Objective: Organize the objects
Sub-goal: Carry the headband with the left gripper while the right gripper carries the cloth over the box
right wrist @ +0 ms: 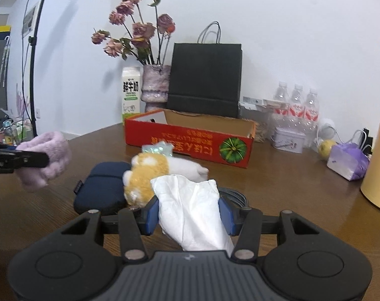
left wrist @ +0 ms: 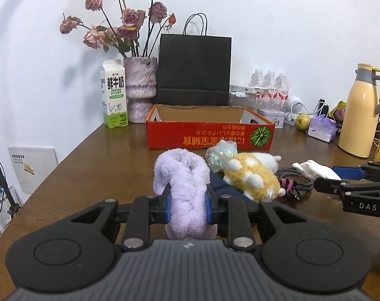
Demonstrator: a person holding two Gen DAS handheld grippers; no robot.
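My left gripper point(left wrist: 187, 207) is shut on a fluffy lilac band point(left wrist: 182, 180), lifted over the brown table point(left wrist: 89, 170). My right gripper point(right wrist: 188, 217) is shut on a crumpled white tissue point(right wrist: 190, 208), also seen at the right of the left wrist view as the tissue point(left wrist: 315, 170). On the table ahead lie a yellow and white plush toy point(left wrist: 252, 175), a shiny greenish wrapper point(left wrist: 220, 155), a navy pouch point(right wrist: 102, 188) and a coiled grey cable point(left wrist: 295, 183). An open red cardboard box point(left wrist: 210, 133) stands behind them.
Along the wall stand a milk carton point(left wrist: 114, 95), a vase of dried roses point(left wrist: 139, 90), a black paper bag point(left wrist: 195, 70) and water bottles point(left wrist: 270, 85). At the right are a tin point(right wrist: 287, 140), a pear point(left wrist: 302, 121), a purple packet point(left wrist: 321, 128) and a yellow jug point(left wrist: 360, 110).
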